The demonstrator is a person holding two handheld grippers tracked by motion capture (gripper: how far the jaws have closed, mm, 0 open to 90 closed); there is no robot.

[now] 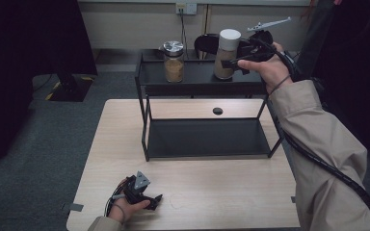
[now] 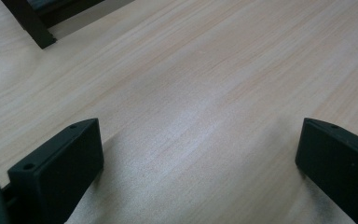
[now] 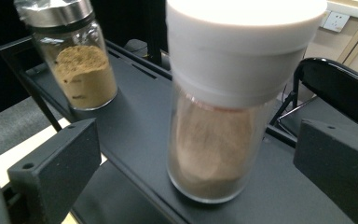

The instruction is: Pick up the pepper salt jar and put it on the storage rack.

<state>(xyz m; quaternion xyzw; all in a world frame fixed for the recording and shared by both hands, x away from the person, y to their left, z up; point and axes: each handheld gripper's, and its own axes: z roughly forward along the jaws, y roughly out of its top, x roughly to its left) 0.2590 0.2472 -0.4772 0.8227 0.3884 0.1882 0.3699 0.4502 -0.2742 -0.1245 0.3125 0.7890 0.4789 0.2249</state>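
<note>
the wooden table (image 1: 192, 192) carries a black two-tier rack (image 1: 202, 139), and on the rack's top shelf (image 1: 197, 74) stand two jars, near each other but apart; the white-capped jar (image 1: 226, 53) stands upright toward the right end of that shelf, its base flat on the black surface, and the steel-lidded jar (image 1: 173, 60) stands to its left; judging from this, the placing of the white-capped jar looks essentially done, since it stands on its own with nothing pressing on it; what seems left is to draw the right gripper (image 1: 243, 55) back clear of the jar without knocking it, and perhaps bring the hand down to the table.

the white-capped jar (image 3: 223, 116) is a clear cylinder under a broad white cap wider than the glass, filled most of the way with a brownish powder; tall and top-heavy in look, it would probably tip if clipped near the cap.

in the right gripper view the jaws stand wide on either side of the jar, with clear gaps between pads and glass; so that claw is open and holds nothing.

the left gripper (image 1: 142, 192) rests low at the near edge of the table, its jaws spread wide over bare wood, open and empty.
</note>
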